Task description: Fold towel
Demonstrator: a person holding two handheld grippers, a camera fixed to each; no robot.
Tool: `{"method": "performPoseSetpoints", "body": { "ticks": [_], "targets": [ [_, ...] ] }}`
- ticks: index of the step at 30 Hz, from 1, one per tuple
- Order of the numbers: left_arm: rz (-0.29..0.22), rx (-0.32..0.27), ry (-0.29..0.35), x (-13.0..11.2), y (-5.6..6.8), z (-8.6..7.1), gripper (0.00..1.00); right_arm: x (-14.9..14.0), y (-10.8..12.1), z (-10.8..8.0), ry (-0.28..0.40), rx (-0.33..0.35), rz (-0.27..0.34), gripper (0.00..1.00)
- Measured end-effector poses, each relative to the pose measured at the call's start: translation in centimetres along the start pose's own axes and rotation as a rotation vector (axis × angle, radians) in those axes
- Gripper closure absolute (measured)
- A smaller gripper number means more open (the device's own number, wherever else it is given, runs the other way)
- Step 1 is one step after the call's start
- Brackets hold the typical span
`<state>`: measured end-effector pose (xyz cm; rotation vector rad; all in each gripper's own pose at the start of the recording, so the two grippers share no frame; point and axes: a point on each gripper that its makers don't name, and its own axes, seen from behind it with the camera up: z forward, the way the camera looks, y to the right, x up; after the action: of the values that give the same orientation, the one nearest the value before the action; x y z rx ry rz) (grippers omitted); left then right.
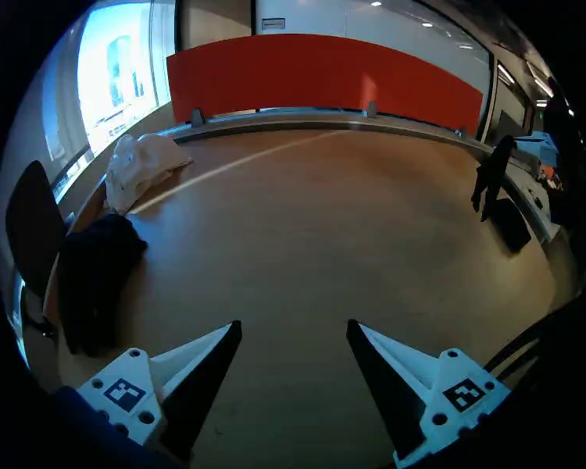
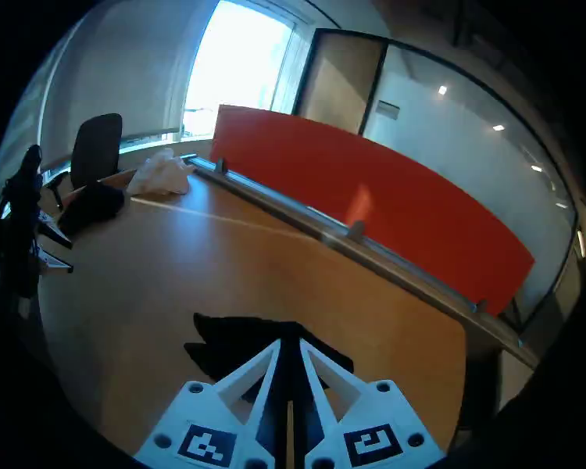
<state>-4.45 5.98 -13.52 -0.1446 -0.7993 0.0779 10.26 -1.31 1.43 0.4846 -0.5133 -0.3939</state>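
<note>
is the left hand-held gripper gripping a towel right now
No, the left hand-held gripper is open, its fingers spread apart above the brown wooden tabletop.

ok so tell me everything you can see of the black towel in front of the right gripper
The black towel is a soft, matte, dark cloth lying low and rumpled on the wooden table. Its outline is ragged, with pointed folds sticking out to the left. The right gripper hides its middle. The fingers are close together over it, but whether they pinch the cloth cannot be told. In the left gripper view it appears as a dark patch at the table's far right.
</note>
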Motion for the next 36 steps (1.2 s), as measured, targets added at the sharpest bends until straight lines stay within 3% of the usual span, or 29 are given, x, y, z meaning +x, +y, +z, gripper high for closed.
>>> {"method": "performPoseSetpoints", "body": {
  "ticks": [23, 36],
  "targets": [
    [0.012, 0.01, -0.012, 0.9, 0.5, 0.8, 0.0, -3.6, 12.3, 0.5, -0.064, -0.12, 0.054, 0.93],
    [0.019, 0.014, -0.017, 1.3, 0.9, 1.1, 0.0, -6.5, 15.4, 1.3, -0.128, -0.129, 0.058, 0.93]
  ]
}}
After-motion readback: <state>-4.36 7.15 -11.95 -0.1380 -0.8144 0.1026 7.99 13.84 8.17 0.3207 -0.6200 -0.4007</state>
